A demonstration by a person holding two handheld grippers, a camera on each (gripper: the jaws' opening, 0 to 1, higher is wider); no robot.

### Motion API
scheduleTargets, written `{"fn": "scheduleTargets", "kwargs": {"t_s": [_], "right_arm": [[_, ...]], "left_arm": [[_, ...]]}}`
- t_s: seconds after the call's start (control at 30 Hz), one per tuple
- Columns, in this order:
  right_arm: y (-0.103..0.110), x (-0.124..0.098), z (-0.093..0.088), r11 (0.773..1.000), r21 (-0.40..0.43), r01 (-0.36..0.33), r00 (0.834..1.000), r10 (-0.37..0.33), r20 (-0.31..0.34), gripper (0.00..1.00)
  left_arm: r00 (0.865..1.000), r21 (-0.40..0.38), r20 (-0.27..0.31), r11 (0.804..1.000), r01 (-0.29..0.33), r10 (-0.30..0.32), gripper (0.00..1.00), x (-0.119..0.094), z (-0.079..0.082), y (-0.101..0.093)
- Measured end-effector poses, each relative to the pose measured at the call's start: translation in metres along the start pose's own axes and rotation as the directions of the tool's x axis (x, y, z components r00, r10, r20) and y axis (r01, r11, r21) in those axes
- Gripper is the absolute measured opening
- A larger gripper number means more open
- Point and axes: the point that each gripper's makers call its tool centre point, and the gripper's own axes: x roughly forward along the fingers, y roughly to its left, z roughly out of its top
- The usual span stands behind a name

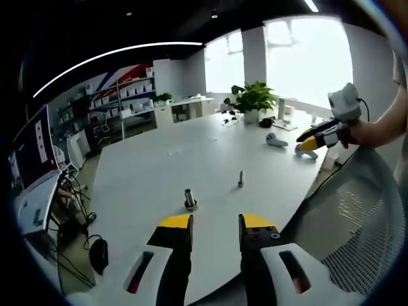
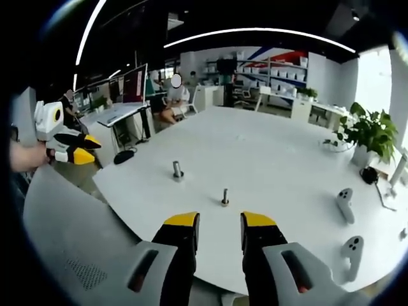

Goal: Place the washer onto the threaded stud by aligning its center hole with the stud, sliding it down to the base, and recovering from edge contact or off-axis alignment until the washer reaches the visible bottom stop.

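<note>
Yellow-tipped left gripper [image 1: 215, 224] and right gripper [image 2: 220, 223] fingers apart, empty; metal threaded stud [image 2: 225, 197] and stubby cylinder [image 2: 178, 170] upright on smooth white bench [image 2: 274, 153].

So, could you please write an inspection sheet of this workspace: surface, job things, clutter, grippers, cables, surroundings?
Surface: white table, mostly bare.
Job's things: thicker stud and thin stud stand upright, apart; washer not made out.
Clutter: two white controllers near the table's edge, potted plant.
Grippers: left gripper and right gripper open, holding nothing, both short of the studs.
Cables: black cables hang beside the table by a monitor.
Surroundings: office shelves, bright windows, mesh chair back.
</note>
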Motion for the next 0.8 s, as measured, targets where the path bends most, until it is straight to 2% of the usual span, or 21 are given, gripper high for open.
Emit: {"fn": "scheduleTargets", "kwargs": {"t_s": [0.43, 0.8], "right_arm": [[0.0000, 0.0003, -0.0009, 1.000, 0.014, -0.002, 1.000, 0.002, -0.003, 0.28], [0.0026, 0.0017, -0.0039, 1.000, 0.018, -0.015, 1.000, 0.016, -0.020, 0.28]], "left_arm": [[1.000, -0.012, 0.004, 1.000, -0.004, 0.004, 0.27, -0.0004, 0.0004, 0.0017], [1.000, -0.013, -0.027, 1.000, 0.000, 0.000, 0.27, 0.0016, -0.0048, 0.0011]]}}
